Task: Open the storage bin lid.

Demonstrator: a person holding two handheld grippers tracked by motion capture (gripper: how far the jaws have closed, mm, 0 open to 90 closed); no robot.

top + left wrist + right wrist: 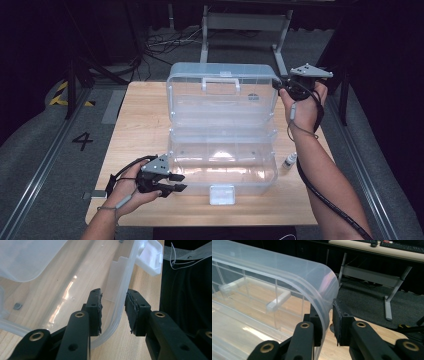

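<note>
The clear plastic box [222,167] stands open in the middle of the bench [135,125]. The left tool [172,182], at 7 o'clock, has the box's front-left rim between its released jaws. The right tool [327,322], at 2 o'clock, is clenched on the lid [319,290] corner.

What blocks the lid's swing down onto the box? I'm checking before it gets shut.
Nothing visible: the lid stands raised over an empty box. The right gripper is on the lid's corner. The left gripper straddles the box's front-left rim, the one thing in the way.
</note>
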